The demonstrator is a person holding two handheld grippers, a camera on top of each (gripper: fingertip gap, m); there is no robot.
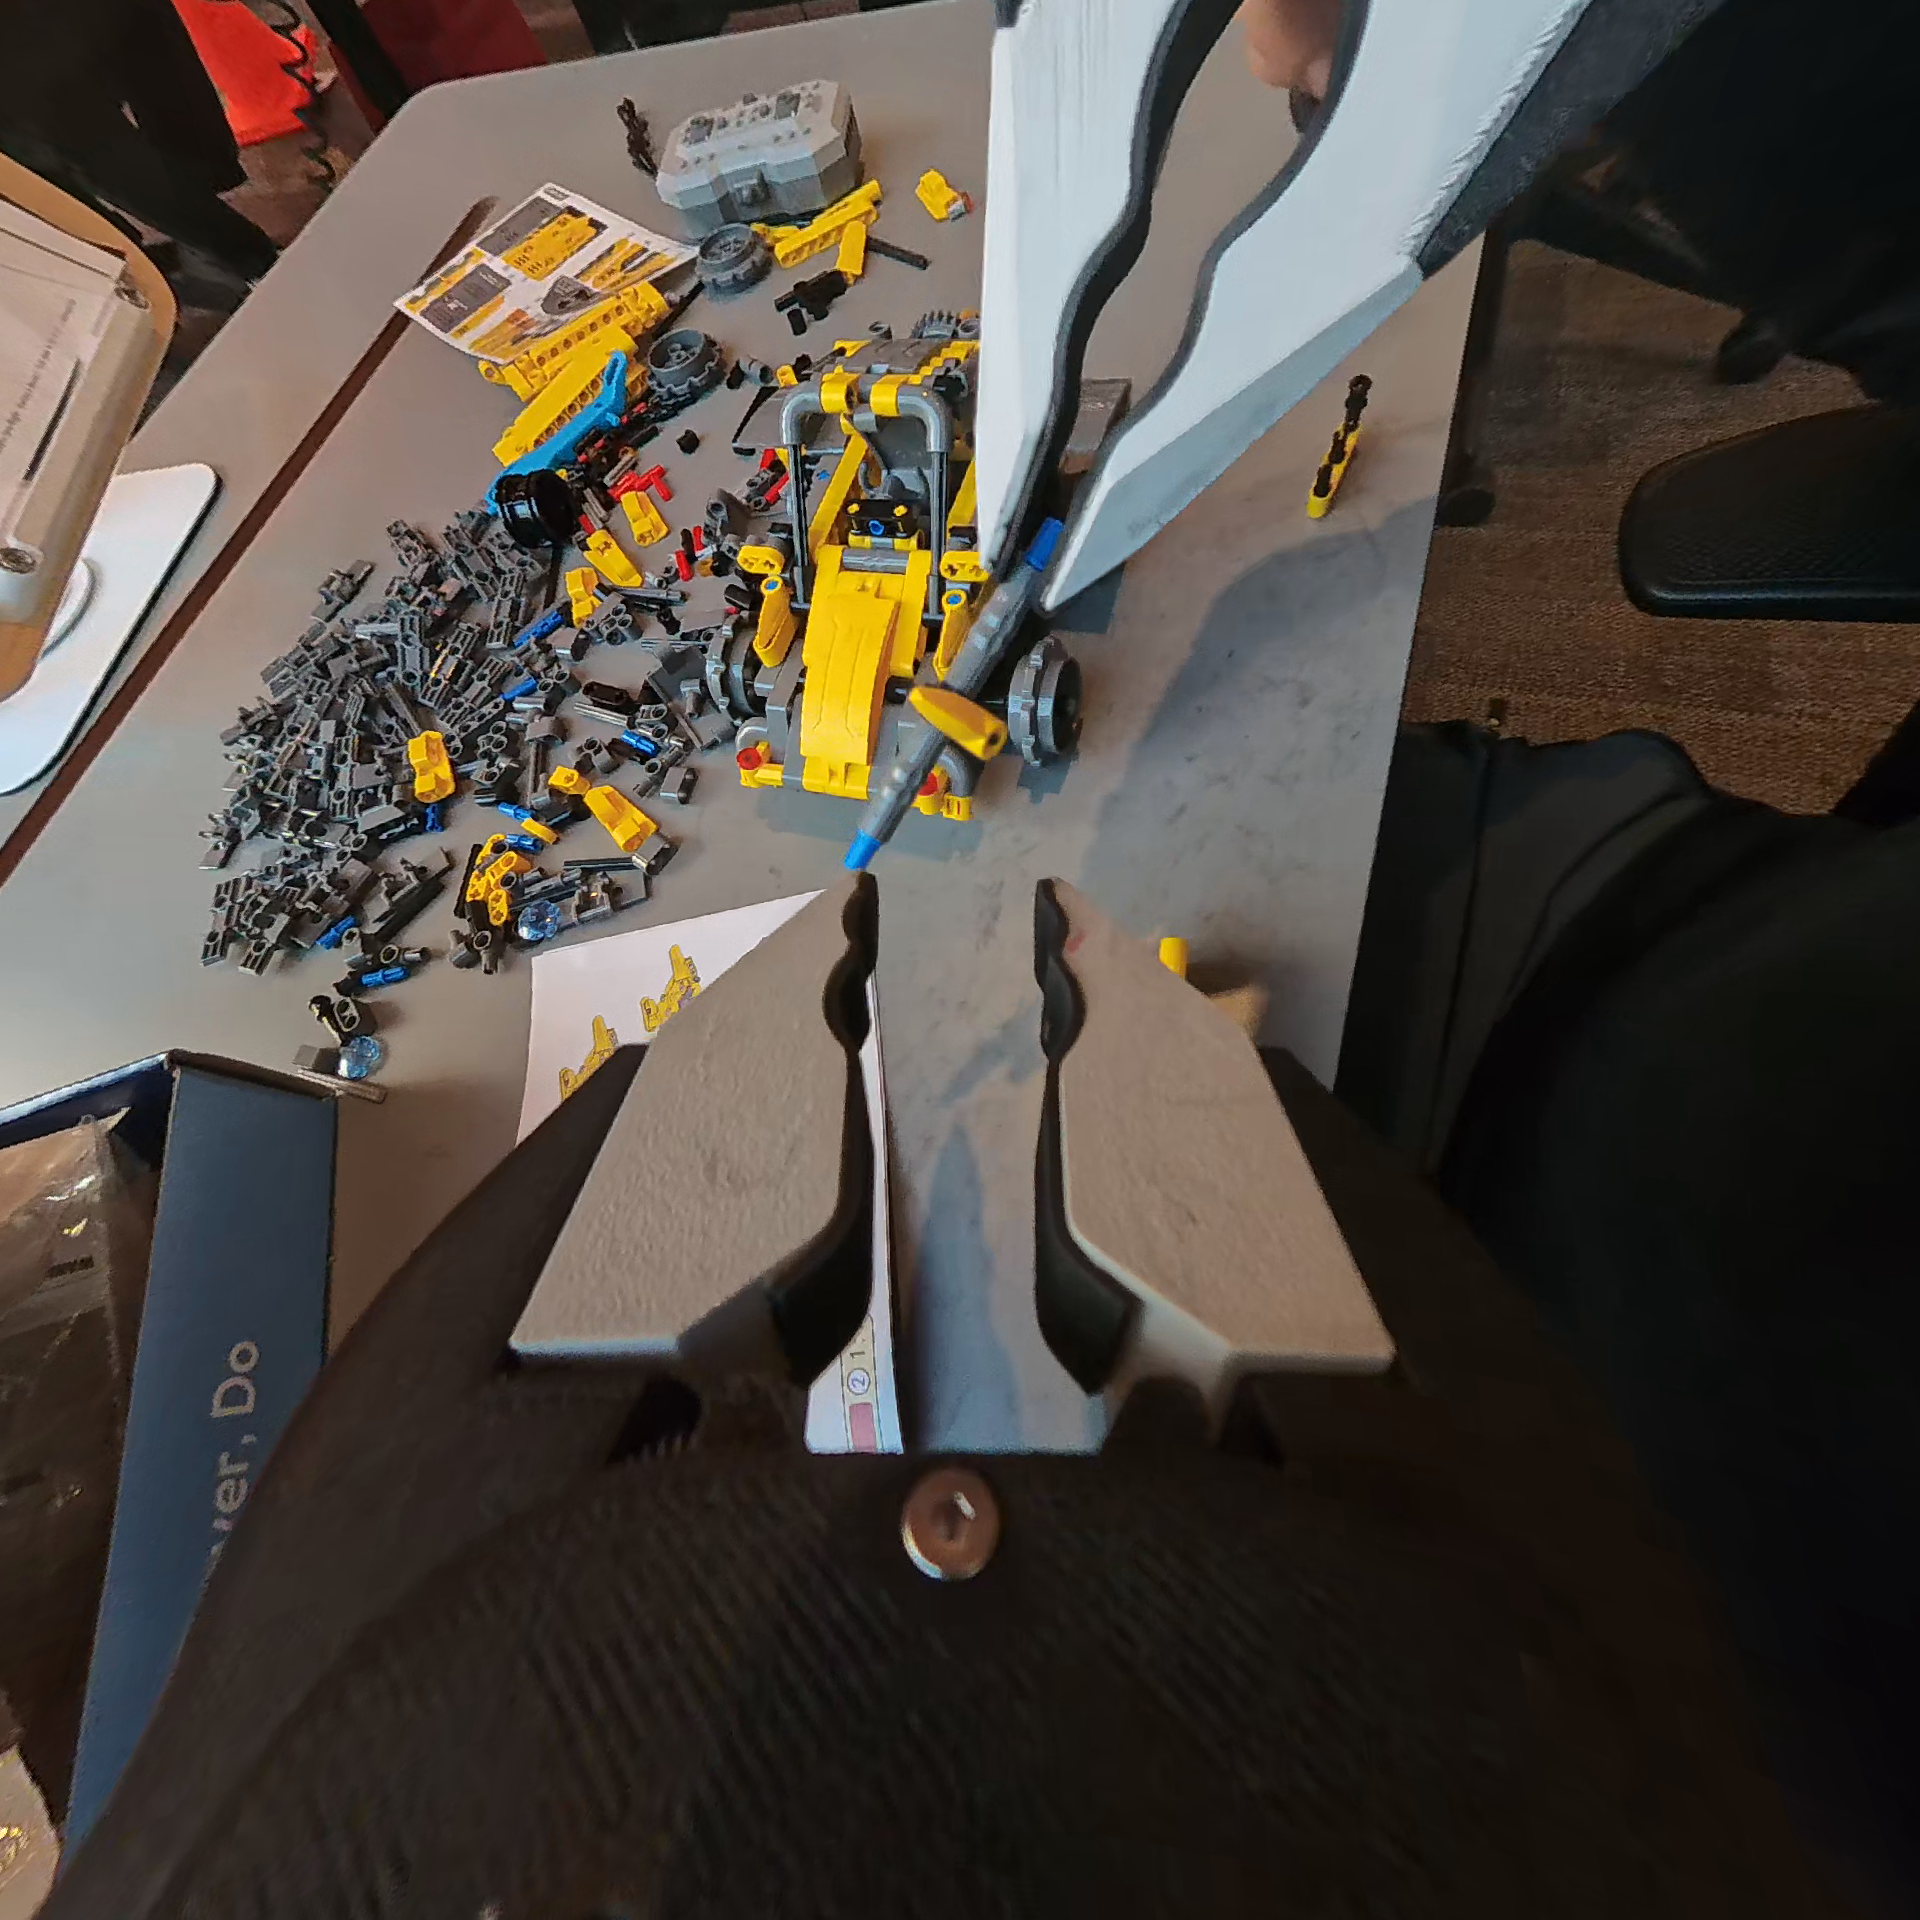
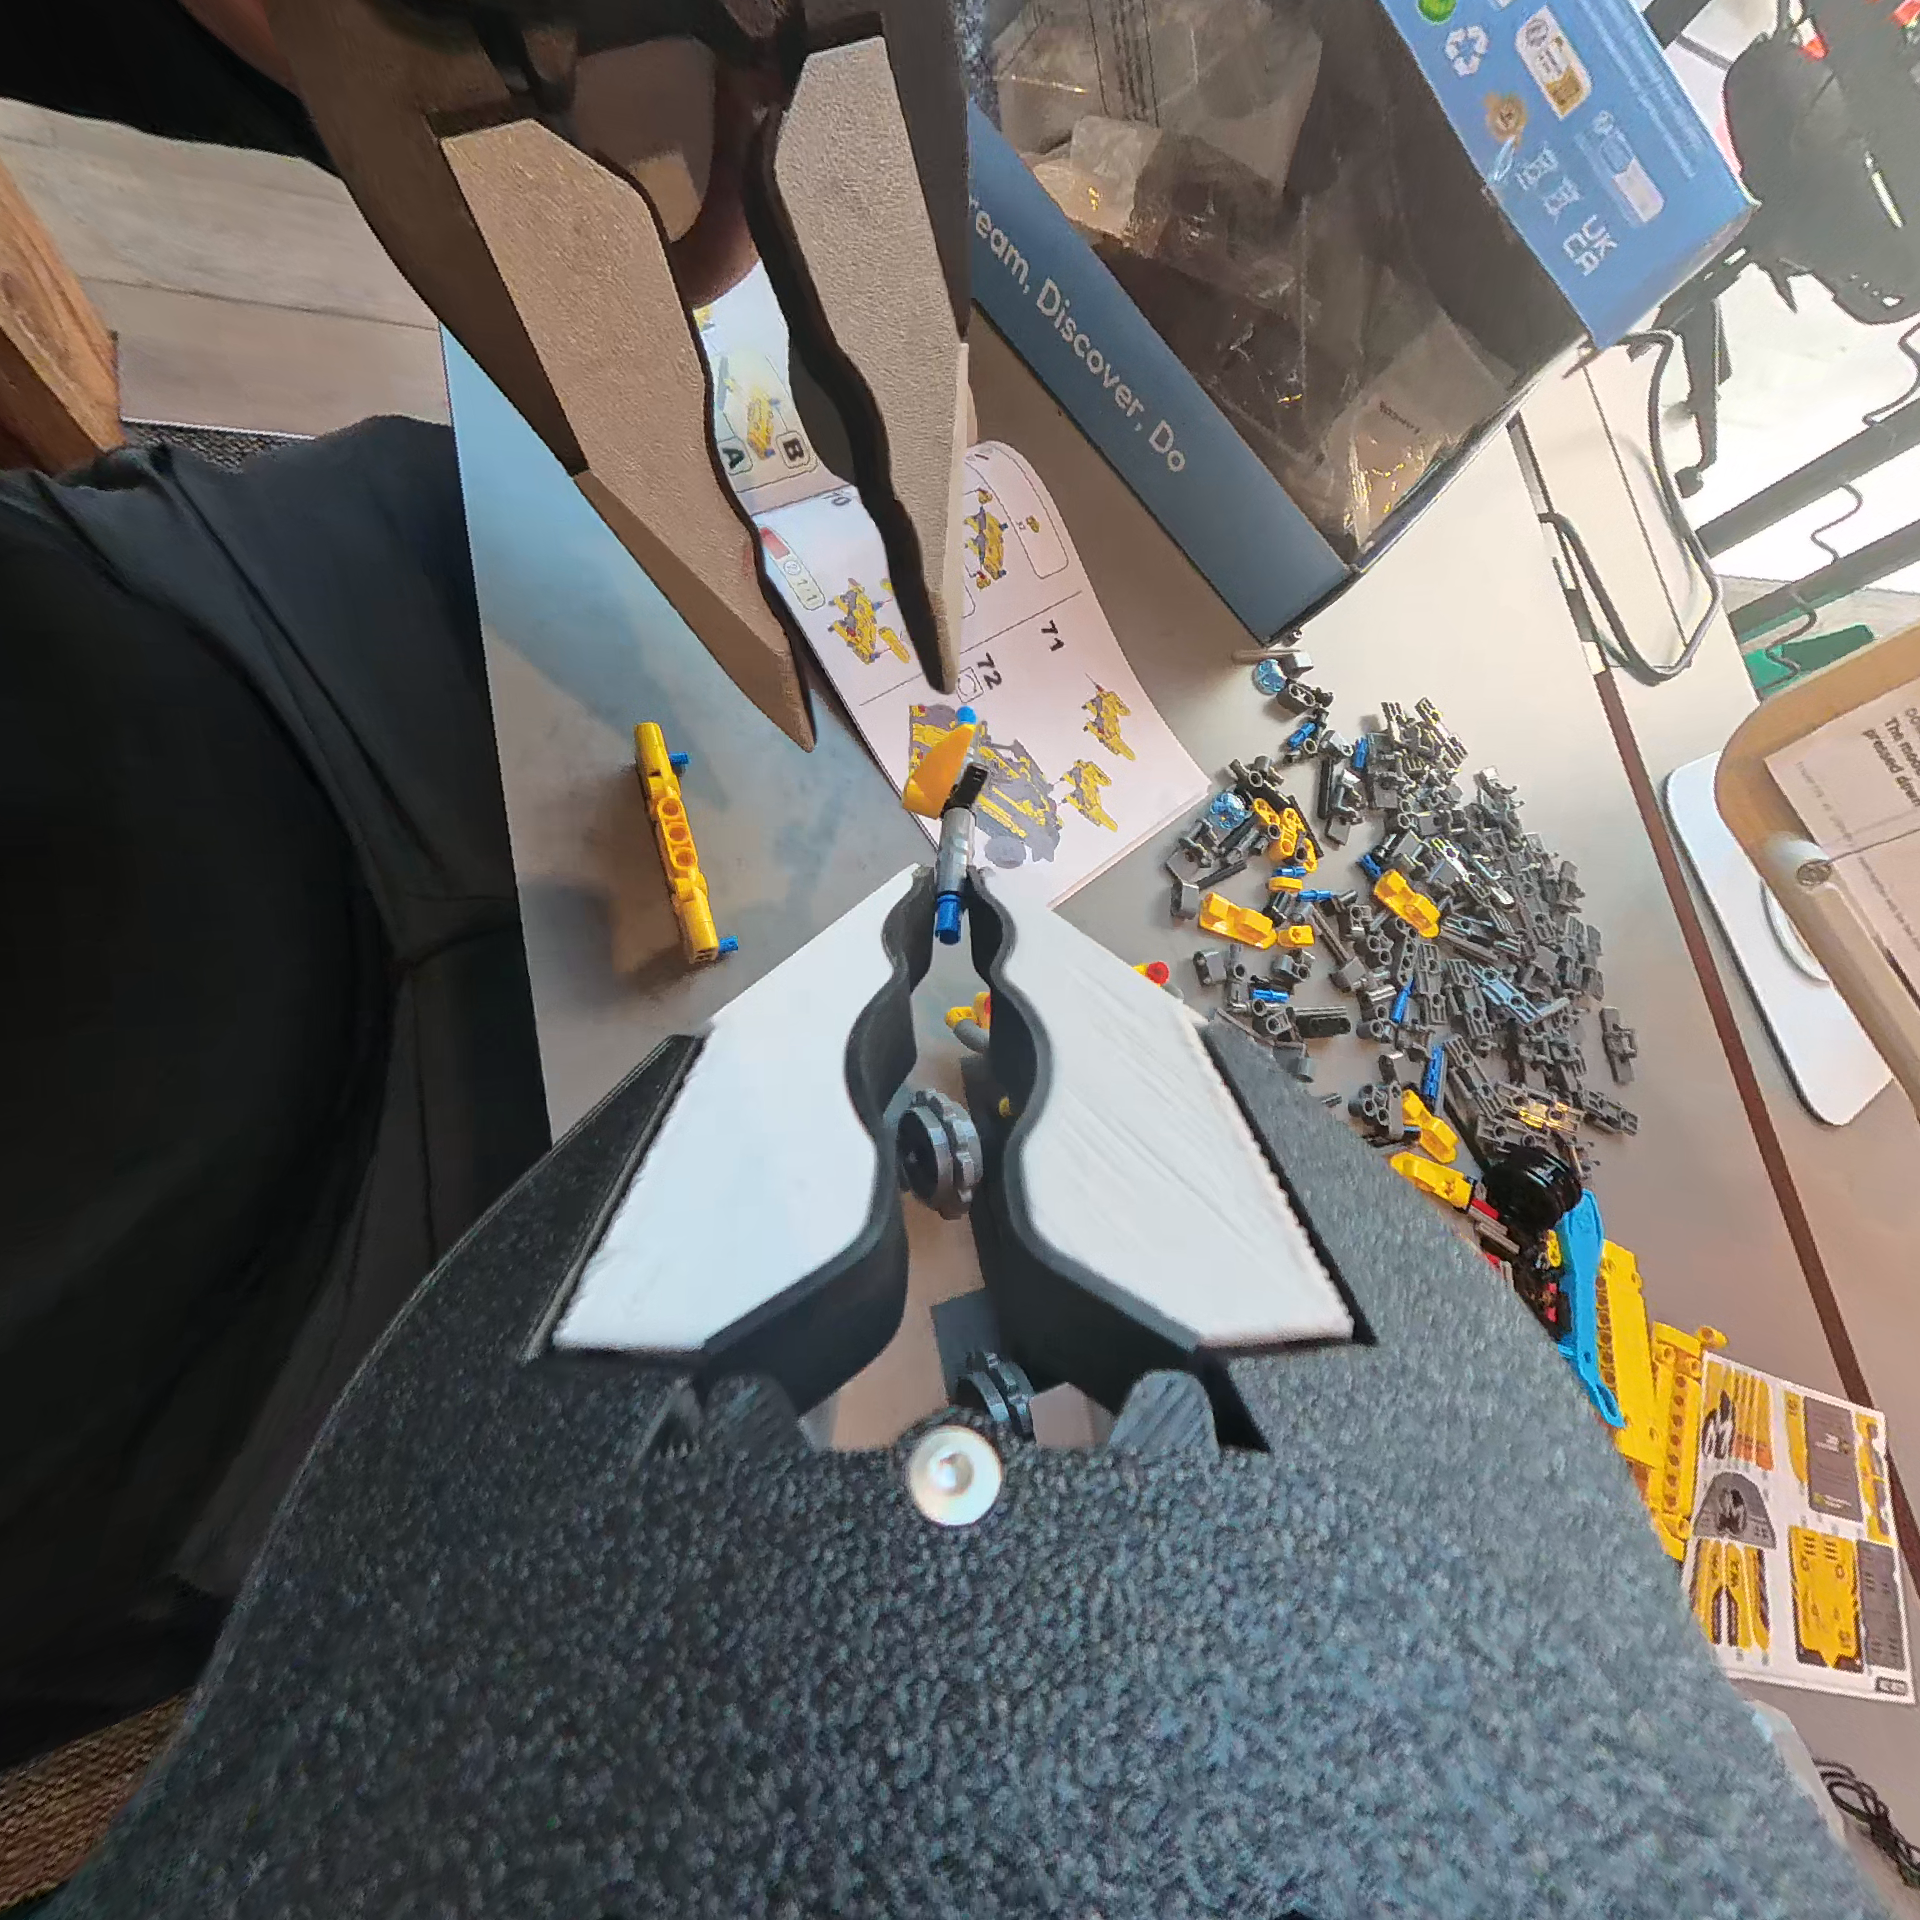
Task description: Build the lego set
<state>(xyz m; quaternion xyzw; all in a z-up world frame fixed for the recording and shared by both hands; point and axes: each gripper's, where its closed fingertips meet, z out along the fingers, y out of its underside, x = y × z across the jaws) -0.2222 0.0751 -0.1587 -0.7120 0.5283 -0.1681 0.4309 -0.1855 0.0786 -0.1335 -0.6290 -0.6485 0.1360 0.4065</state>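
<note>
My right gripper (image 2: 948, 881) has white fingers and is shut on one blue end of a grey rod assembly (image 2: 954, 831) that carries a yellow wedge piece (image 2: 940, 774). In the left wrist view this gripper (image 1: 1027, 580) reaches down from above and holds the rod (image 1: 951, 686) slanted over the front of a yellow and grey vehicle model (image 1: 852, 644) on the grey table (image 1: 1247, 779). My left gripper (image 1: 954, 891) is open and empty, with its tips just short of the rod's lower blue end. It also shows in the right wrist view (image 2: 873, 712), over an open instruction booklet (image 2: 1049, 675).
A heap of small grey, blue and yellow parts (image 1: 395, 727) lies left of the model. A yellow beam (image 2: 675, 842) lies near the table's edge. An open blue box (image 2: 1143, 416), a sticker sheet (image 1: 540, 260), a grey hub (image 1: 764, 151) and a white stand base (image 1: 104, 623) ring the area. Some 5 cm of space lies between my two pairs of fingers.
</note>
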